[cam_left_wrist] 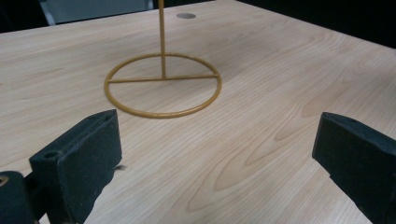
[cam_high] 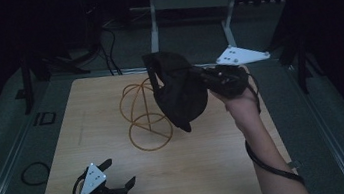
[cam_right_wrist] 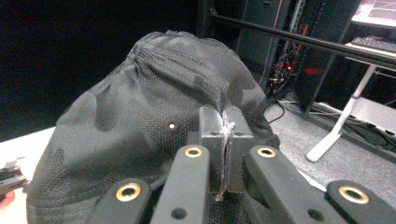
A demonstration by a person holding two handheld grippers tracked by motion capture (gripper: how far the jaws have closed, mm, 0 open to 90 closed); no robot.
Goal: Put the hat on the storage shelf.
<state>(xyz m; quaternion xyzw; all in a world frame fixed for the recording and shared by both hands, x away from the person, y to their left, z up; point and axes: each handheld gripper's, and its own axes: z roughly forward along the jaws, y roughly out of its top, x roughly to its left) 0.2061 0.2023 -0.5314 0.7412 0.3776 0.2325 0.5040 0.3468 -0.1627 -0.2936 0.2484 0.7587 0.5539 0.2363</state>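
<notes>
- High view, left to right: the left gripper [cam_high: 120, 180] rests low at the near left edge of the table [cam_high: 265, 130], jaws spread wide and holding nothing; the left gripper view confirms bare wood between the two black pads [cam_left_wrist: 88, 154]
- Centre: the gold wire stand [cam_high: 144, 113] stands upright on the table, ring base flat, domed wire top partly hidden behind the cap
- Right of centre: the black cap [cam_high: 179, 88] hangs in the air just beside the stand's top, carried by the right gripper [cam_high: 202, 77]; contact with the wire cannot be confirmed
- Right gripper view: the jaws are pressed together on a thin fold of the cap [cam_right_wrist: 154, 112] fabric at its edge
- Handling judgement: the cap is light and soft; the mesh crown sags and folds under its own weight; the grip is best kept on the stitched rim or band, where the fabric is doubled and least likely to slip
- Placement judgement: the limp crown needs its opening facing down over the dome; the free left gripper is available to steady the stand's base.
</notes>
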